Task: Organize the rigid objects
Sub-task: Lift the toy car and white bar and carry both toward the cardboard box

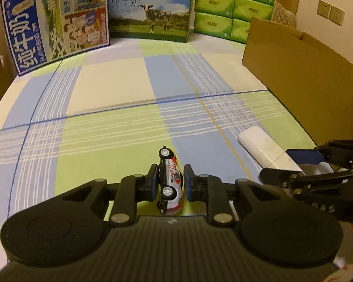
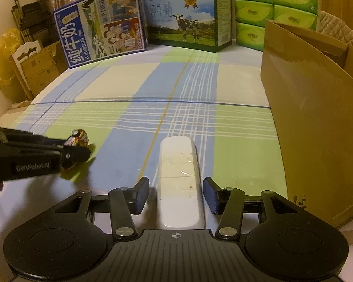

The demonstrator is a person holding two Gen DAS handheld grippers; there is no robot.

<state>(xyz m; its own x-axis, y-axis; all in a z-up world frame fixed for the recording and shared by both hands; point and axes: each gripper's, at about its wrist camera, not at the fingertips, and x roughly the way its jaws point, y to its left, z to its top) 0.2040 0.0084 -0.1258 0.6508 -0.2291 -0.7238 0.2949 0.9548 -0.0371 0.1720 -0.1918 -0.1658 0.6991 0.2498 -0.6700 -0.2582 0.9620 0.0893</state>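
One white toy car (image 1: 170, 183) lies on its side, wheels leftward

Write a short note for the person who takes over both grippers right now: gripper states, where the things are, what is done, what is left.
Left gripper: jaws open around the toy car, which lies on its side on the tablecloth; not clamped.
Right gripper: open, straddling the white remote; gaps on both sides.
Cardboard box stands to the right; whether anything is inside is hidden.
Done: both approaches. Left: close, lift and place each item, probably into the box.

one toy car (image 1: 170, 178), two milk cartons (image 1: 56, 23)
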